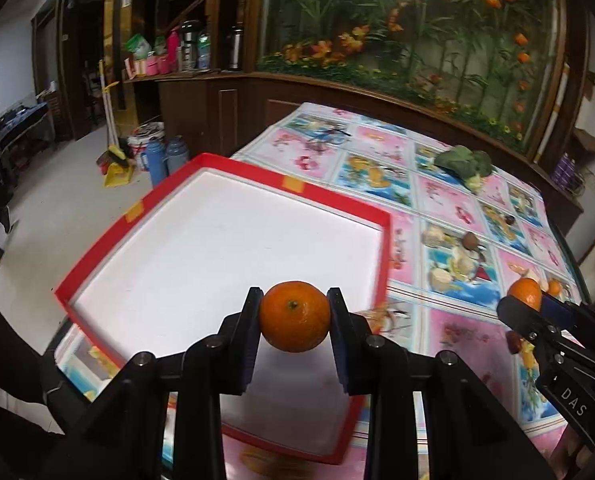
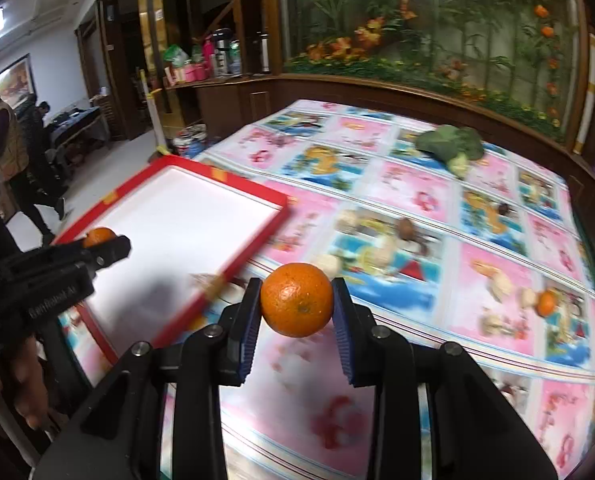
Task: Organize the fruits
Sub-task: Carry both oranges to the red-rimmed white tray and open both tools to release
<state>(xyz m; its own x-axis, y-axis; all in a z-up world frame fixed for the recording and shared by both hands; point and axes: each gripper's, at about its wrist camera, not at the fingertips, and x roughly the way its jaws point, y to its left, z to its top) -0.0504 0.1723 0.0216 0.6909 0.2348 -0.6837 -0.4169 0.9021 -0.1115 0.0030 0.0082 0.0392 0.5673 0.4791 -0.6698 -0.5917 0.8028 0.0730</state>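
Left gripper (image 1: 295, 316): clamped on 1 orange (image 1: 295, 316), over the tray's (image 1: 225, 164) near edge.
Right gripper (image 2: 297, 306): clamped on 1 orange (image 2: 297, 306), over the tablecloth (image 2: 497, 272) just off the tray's right edge.
Key relation: tray lies left of the right gripper; left hand nearer.

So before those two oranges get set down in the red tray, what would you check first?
1. Left gripper clamps its orange between both jaws: ok.
2. Right gripper clamps its orange likewise: ok.
3. Red tray has free white floor for both: ok.
4. Left orange is above the tray: ok.
5. Right orange is above the tray: not ok, it hangs over the patterned tablecloth beside it.
6. Both grippers stay apart: ok.
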